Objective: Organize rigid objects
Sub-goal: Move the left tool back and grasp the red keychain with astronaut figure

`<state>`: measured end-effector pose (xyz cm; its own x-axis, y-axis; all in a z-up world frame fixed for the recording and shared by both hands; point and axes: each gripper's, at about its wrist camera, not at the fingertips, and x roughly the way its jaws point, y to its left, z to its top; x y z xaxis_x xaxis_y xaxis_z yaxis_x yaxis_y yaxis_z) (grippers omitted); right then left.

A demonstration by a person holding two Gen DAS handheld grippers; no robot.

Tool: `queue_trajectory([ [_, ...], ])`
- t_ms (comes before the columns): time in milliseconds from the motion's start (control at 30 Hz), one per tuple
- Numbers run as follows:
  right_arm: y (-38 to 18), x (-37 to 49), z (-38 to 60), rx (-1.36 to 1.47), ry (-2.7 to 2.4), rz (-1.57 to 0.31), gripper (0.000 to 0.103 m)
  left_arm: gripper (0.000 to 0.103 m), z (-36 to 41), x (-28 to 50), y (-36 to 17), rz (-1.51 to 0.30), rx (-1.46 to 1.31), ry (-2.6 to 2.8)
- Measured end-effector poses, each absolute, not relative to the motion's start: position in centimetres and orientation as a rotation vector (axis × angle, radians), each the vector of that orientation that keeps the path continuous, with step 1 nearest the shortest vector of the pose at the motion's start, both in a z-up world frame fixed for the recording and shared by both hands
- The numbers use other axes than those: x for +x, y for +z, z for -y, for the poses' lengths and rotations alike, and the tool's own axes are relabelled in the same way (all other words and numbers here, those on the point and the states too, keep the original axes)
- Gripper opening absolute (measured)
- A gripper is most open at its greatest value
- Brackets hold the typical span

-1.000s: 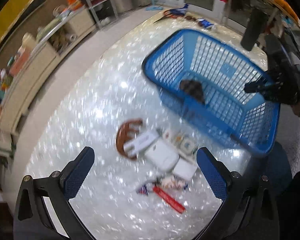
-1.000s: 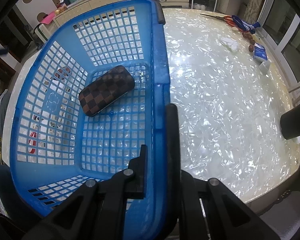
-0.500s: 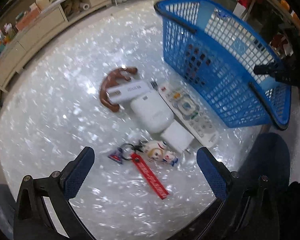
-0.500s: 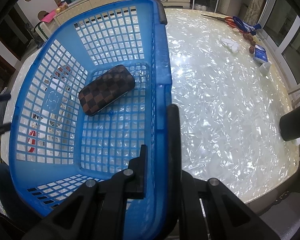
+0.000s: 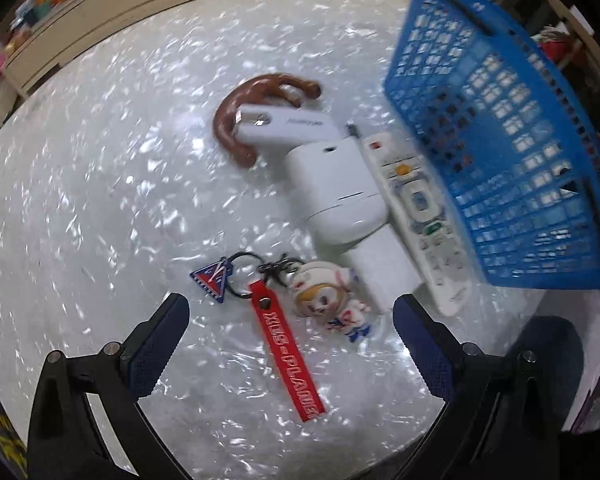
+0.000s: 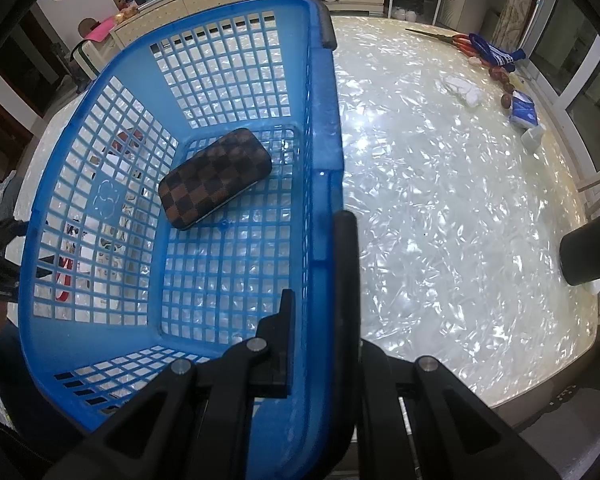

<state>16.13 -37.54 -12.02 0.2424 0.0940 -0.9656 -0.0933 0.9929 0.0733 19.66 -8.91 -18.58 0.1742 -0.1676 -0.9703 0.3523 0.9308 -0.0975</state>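
The left gripper (image 5: 288, 344), jaws spread wide and empty, hangs over the keychain bundle with its red fabric strap (image 5: 286, 354) and cartoon figurine, on the pearly white table (image 5: 100, 184). The right gripper (image 6: 320, 304) clenches the blue plastic lattice basket's (image 6: 324, 128) rim. Loose charms could dangle and snag the basket wall.

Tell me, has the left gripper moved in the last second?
Yes. The left gripper has come down toward the keychain on the table; the items look larger, and the blue basket has slid to the right edge of its view.
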Motion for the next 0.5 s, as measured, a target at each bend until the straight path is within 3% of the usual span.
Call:
queue_trajectory([
  [500,-11.8,16.0,37.6,0.004,0.131,-1.319,0.008,0.102,8.2,20.8,-21.9,-1.389,0.093,-0.329],
])
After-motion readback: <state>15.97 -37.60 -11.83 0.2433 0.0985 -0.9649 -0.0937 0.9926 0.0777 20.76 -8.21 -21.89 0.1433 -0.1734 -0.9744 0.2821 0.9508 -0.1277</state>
